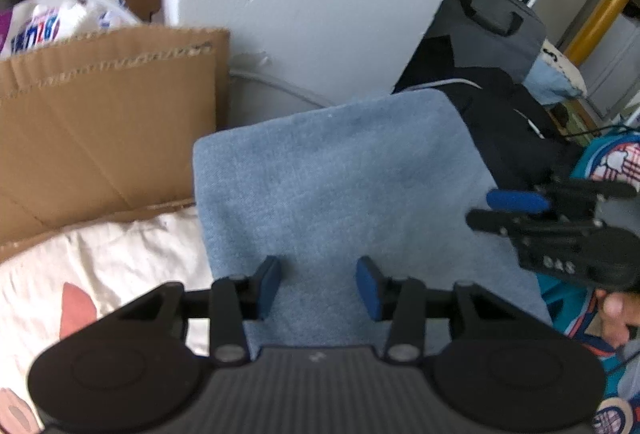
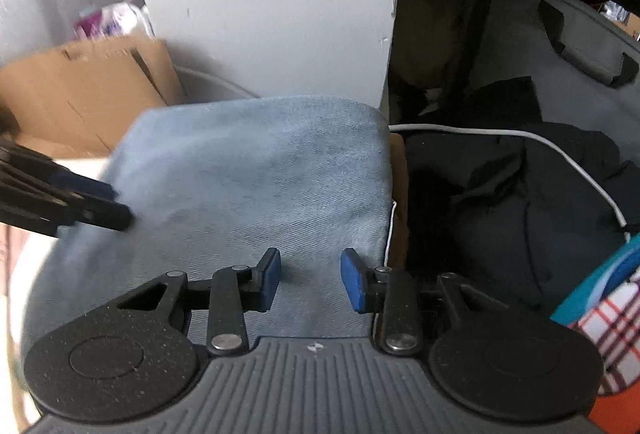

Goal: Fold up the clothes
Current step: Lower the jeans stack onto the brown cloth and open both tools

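Observation:
A folded light blue denim garment (image 1: 340, 185) lies flat in front of a white wall panel; it also fills the middle of the right wrist view (image 2: 256, 173). My left gripper (image 1: 318, 286) is open and empty, just above the near edge of the denim. My right gripper (image 2: 310, 278) is open and empty over the denim's near right part. The right gripper also shows in the left wrist view (image 1: 516, 207) at the denim's right edge. The left gripper shows in the right wrist view (image 2: 108, 205) at the denim's left edge.
A cardboard box (image 1: 104, 121) with plastic bags stands at the left. A cream patterned cloth (image 1: 100, 274) lies under the denim. Dark clothes (image 2: 520, 193) with a white cable (image 2: 560, 153) and a grey suitcase (image 1: 492, 21) are at the right. A teal printed garment (image 1: 612, 157) lies at the far right.

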Motion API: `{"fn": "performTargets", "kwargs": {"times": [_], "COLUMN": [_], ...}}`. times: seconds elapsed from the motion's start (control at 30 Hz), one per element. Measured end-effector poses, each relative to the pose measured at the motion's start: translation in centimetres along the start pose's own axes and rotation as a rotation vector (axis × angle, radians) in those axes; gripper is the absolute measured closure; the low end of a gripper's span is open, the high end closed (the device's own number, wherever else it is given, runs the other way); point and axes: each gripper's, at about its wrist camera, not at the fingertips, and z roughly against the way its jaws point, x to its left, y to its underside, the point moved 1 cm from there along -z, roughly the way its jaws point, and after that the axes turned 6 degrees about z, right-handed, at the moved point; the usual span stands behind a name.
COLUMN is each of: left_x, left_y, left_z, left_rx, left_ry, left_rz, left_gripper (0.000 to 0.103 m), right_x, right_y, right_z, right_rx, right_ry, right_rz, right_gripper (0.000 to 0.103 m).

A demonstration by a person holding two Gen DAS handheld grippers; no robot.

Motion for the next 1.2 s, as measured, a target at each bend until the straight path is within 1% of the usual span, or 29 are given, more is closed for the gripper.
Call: {"fn": "performTargets", "kwargs": {"times": [0.1, 0.27, 0.33, 0.43, 0.57, 0.67, 0.77, 0.9, 1.03, 1.2], "left_x": [-0.1, 0.5, 0.7, 0.8, 1.0, 1.1, 0.7, 0.6, 0.6, 0.2], "left_y": [-0.3, -1.0, -1.2, -2.0, -3.0, -3.4, -3.2, -2.5, -2.0, -2.0], "left_z": [0.2, -0.1, -0.4, -0.8, -1.2, -1.3, -1.3, -1.2, -1.2, -1.4], "left_rx": [-0.022, -0.059, -0.064, -0.060, -0.074, -0.077, -0.081, -0.092, -0.099, -0.103], "left_ry": [-0.011, -0.019, -0.029, -0.040, -0.088, -0.104, -0.110, -0.111, -0.110, -0.118], "left_rz": [-0.038, -0.042, -0.043, -0.035, -0.034, -0.020, -0.039, -0.052, -0.050, -0.065], "left_gripper": [0.062, 0.062, 0.060, 0.060, 0.060, 0.060, 0.060, 0.060, 0.060, 0.060], "right_x": [0.2, -0.2, -0.3, -0.6, -1.3, -1.6, -1.9, -2.7, -2.6, -2.6], "right_y": [-1.3, -3.2, -3.7, -4.4, -5.3, -6.3, -6.7, -7.0, -7.4, -7.6], "right_z": [0.0, -0.9, -1.6, -2.7, -3.9, -4.6, -5.4, -5.9, -6.4, -7.5], "right_rx": [-0.022, -0.064, -0.060, -0.061, -0.064, -0.063, -0.043, -0.057, -0.063, -0.009], "right_ry": [0.019, -0.032, -0.036, -0.029, -0.011, -0.004, 0.005, 0.008, 0.010, 0.007], "right_rz": [0.015, -0.008, -0.007, -0.002, -0.007, -0.006, 0.006, -0.062, -0.074, -0.062], "right_gripper": [0.063, 0.063, 0.063, 0.063, 0.064, 0.064, 0.066, 0.075, 0.076, 0.077]}}
